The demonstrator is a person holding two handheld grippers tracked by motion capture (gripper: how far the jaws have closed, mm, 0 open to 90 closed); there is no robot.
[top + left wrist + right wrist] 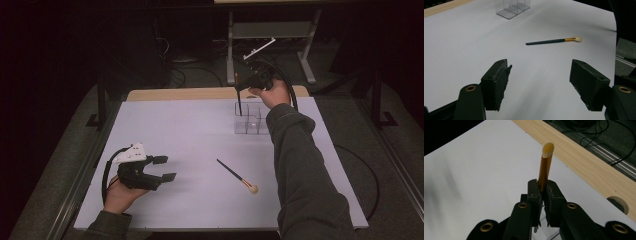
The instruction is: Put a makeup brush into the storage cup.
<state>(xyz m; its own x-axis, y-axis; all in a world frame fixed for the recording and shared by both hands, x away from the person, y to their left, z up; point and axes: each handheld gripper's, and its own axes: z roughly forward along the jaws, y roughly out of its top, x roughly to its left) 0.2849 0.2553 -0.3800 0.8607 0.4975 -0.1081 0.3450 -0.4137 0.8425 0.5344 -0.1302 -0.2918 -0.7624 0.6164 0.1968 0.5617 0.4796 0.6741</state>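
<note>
Right gripper (543, 191) jaws pinch a brush (545, 166); left gripper (539, 85) jaws spread; no readable writing.

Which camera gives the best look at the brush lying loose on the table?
The left gripper view: the loose makeup brush lies whole and sharp ahead of the open jaws, with dark handle, gold ferrule and pale tip. The high view shows it smaller. The right gripper view looks at another brush.

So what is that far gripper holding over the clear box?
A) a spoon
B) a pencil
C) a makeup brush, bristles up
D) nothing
C: the right gripper is clamped on a brush with a gold ferrule and pale bristle tip pointing up, above the clear organizer.
</note>
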